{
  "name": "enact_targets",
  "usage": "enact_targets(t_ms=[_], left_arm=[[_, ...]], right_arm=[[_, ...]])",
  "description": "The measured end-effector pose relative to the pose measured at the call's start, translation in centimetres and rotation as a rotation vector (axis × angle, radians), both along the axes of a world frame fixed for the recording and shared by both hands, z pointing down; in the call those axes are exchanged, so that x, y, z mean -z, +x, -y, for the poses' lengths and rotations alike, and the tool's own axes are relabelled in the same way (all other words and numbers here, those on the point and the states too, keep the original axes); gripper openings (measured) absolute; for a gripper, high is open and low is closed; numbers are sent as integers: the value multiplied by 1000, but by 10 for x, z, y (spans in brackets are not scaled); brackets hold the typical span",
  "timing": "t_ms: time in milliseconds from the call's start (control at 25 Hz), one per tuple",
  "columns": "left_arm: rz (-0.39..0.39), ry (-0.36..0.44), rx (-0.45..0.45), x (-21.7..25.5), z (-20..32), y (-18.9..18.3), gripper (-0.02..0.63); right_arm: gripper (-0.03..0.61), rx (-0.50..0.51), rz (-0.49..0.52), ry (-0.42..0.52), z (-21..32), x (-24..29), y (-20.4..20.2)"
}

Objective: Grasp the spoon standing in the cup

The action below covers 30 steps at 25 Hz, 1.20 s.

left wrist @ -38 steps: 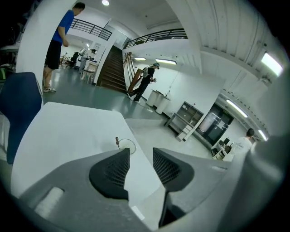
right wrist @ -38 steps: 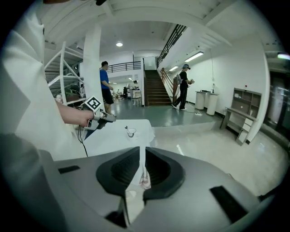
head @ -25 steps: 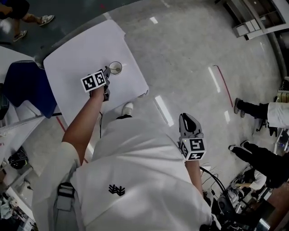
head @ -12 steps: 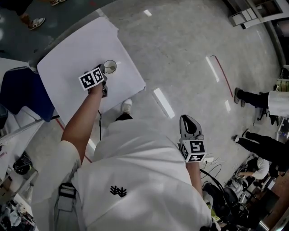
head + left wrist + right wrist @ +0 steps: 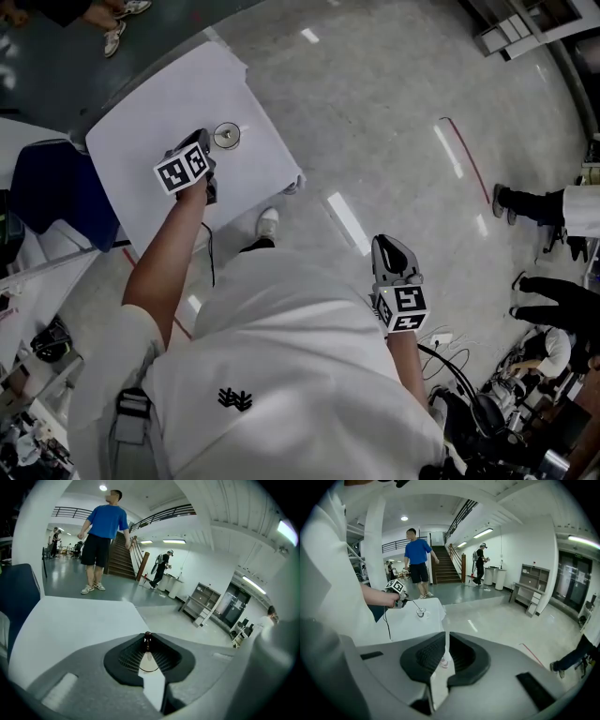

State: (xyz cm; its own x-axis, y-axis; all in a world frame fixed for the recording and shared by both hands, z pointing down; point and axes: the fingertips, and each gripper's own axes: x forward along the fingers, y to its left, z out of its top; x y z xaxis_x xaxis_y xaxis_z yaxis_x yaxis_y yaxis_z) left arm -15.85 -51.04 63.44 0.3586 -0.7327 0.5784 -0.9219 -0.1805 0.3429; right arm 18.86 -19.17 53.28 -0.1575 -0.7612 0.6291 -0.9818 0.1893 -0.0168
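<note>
A small clear cup point(image 5: 225, 135) stands near the right edge of the white table point(image 5: 141, 112). My left gripper point(image 5: 205, 143) hovers just left of it, with its marker cube nearer me. In the left gripper view the jaws are closed on the dark-tipped handle of the spoon point(image 5: 147, 641), and the cup's rim shows as an arc below. From the right gripper view the spoon point(image 5: 414, 605) slants from the left gripper point(image 5: 404, 598) down into the cup point(image 5: 421, 613). My right gripper point(image 5: 390, 244) hangs at my right side over the floor, its jaws together and nothing between them point(image 5: 446, 641).
A dark blue chair point(image 5: 47, 183) stands against the table's left side. A person in a blue shirt point(image 5: 105, 527) stands beyond the table's far edge. Other people's legs point(image 5: 548, 225) are at the right. Shelving point(image 5: 530, 590) and stairs point(image 5: 447, 569) are in the background.
My left gripper has shifted slightly left, away from the cup, with the spoon handle in its jaws. The right gripper has stayed where it was.
</note>
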Motion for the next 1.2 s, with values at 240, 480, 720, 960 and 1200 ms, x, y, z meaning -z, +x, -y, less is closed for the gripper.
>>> enact_targets(t_ms=[240, 480, 720, 960, 1200], left_arm=[[-31, 83, 17, 53, -32, 0, 49], [-67, 152, 10, 104, -81, 9, 49], [-91, 183, -11, 144, -150, 18, 49], [-127, 176, -57, 164, -220, 38, 49], [-155, 187, -94, 176, -272, 46, 49]], right_arm=[[29, 65, 25, 47, -10, 3, -3], [26, 142, 49, 61, -30, -4, -4], [20, 217, 89, 71, -54, -10, -15], [18, 280, 110, 70, -80, -13, -21], [17, 323, 113, 47, -97, -27, -32]])
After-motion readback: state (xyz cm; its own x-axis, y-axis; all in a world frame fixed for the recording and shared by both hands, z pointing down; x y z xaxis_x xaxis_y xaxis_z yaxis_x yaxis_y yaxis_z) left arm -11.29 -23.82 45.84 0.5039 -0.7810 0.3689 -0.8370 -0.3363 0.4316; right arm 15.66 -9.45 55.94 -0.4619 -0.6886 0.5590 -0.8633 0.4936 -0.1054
